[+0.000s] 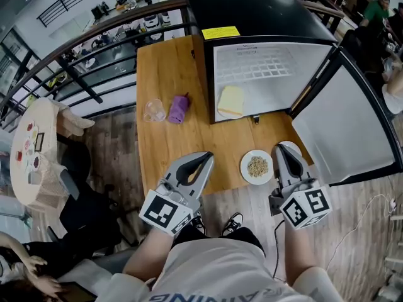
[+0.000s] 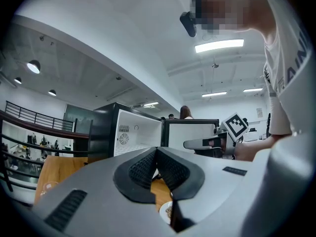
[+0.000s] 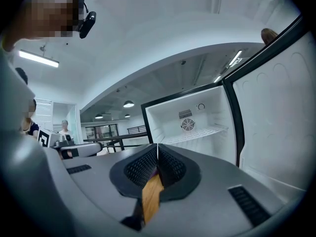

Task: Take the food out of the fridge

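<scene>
A small black fridge (image 1: 264, 49) stands open on the wooden table (image 1: 167, 74). A pale yellow slab of food (image 1: 230, 101) lies on its floor at the left. In front of the fridge sits a white plate of grainy food (image 1: 257, 167). A second white plate (image 1: 291, 146) shows partly behind my right gripper (image 1: 279, 148). My left gripper (image 1: 201, 162) hovers at the table's near edge, left of the plate. Both grippers are shut with nothing between the pads, as the left gripper view (image 2: 157, 149) and the right gripper view (image 3: 157, 146) show. Both point level toward the fridge (image 3: 195, 125).
A purple object (image 1: 179, 109) and a clear glass (image 1: 153, 111) stand on the table left of the fridge. The fridge door (image 1: 352, 124) hangs open to the right. A railing (image 1: 94, 43) runs behind the table. People sit at a round table (image 1: 31, 150) at the far left.
</scene>
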